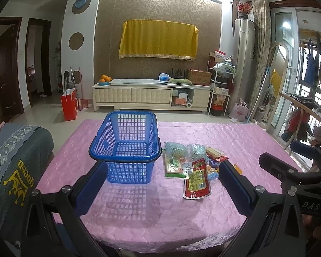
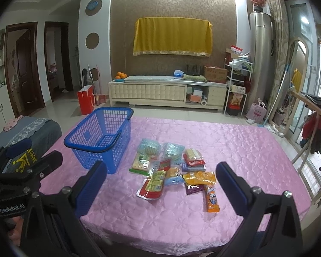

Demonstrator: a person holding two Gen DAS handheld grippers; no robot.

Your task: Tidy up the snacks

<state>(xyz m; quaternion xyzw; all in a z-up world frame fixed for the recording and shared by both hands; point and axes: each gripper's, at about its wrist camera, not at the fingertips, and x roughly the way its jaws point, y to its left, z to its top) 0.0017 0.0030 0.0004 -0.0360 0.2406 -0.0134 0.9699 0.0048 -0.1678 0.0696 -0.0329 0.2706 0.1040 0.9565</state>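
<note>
Centrally on the pink quilted tablecloth lies a loose heap of snack packets, several overlapping one another. Just left of the heap stands a blue plastic basket, upright, its mesh showing nothing inside, its dark handle folded down along the rim. Nearest in the heap is a red sausage pouch, with an orange packet to its right and a long orange stick pack at the near right edge, resting apart from the basket. Far behind the table run a cream TV cabinet and a yellow cloth hung on the wall; a grey covered seat sits at the near left.

Nothing blocks the way between either claw and the packets. The left gripper hovers low over the near table, its blue pads spread wide, holding nothing, the basket's near wall between the fingers. The right gripper is likewise spread wide and empty, framing the snack heap without touching it.
</note>
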